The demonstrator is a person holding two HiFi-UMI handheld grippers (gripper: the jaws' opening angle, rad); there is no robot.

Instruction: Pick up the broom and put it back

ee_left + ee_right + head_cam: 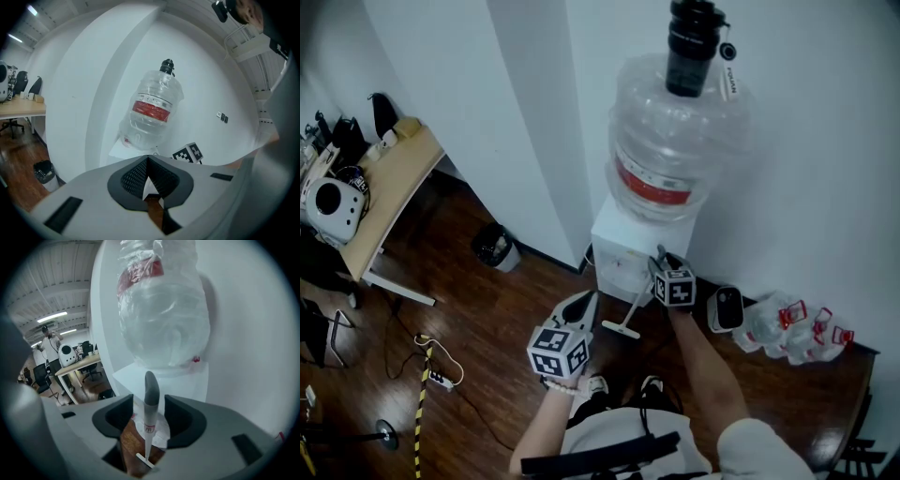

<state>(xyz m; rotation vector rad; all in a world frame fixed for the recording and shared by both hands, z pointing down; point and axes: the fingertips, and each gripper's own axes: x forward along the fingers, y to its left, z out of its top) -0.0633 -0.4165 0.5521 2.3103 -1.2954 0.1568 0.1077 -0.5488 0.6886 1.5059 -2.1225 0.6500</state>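
Evidently our right tongs [149, 403] stand released around the upright broom [151, 397], lined up to grasp its handle; our left tongs [148, 161] are clenched, empty.

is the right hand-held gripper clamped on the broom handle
No, the jaws of the right hand-held gripper stand apart, with a gap on each side of the broom handle between them.
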